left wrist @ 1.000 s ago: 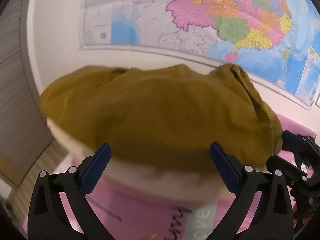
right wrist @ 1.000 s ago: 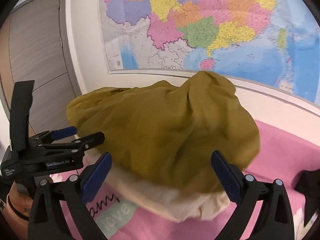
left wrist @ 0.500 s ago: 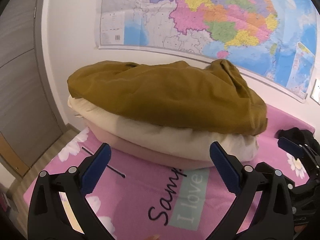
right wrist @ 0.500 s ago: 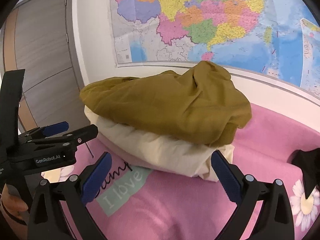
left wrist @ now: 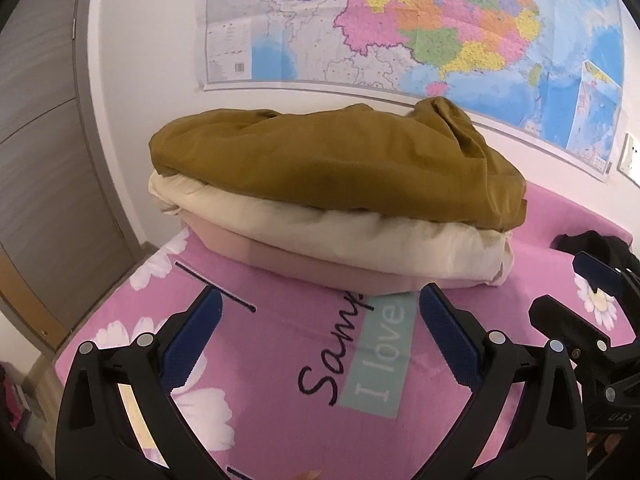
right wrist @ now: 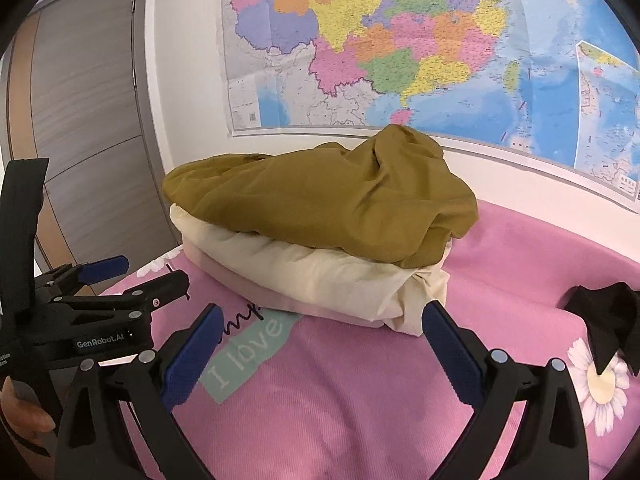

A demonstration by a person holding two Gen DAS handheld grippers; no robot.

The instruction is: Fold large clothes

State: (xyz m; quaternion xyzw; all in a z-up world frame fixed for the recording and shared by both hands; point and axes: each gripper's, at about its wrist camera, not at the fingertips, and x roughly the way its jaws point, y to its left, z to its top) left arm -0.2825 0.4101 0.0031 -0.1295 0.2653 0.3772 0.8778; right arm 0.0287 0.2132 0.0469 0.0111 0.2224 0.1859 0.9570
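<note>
The bed (left wrist: 280, 360), spread with a pink flowered sheet, carries a stack at 12 o'clock: an ochre garment (left wrist: 340, 160) folded on top of a cream one (left wrist: 340, 232), with a pink layer (left wrist: 280, 256) beneath. A black garment (right wrist: 604, 316) lies apart at 3 o'clock; it looks next. Both the left gripper (left wrist: 316, 332) and right gripper (right wrist: 320, 344) hover empty, fingers apart. Best to spread the black piece flat before creasing.

Black tool (right wrist: 318, 344) (blue pads (right wrist: 192, 356)), silver screws.

Bright, even indoor light, sharp focus, strong fisheye bending, dark corners.
</note>
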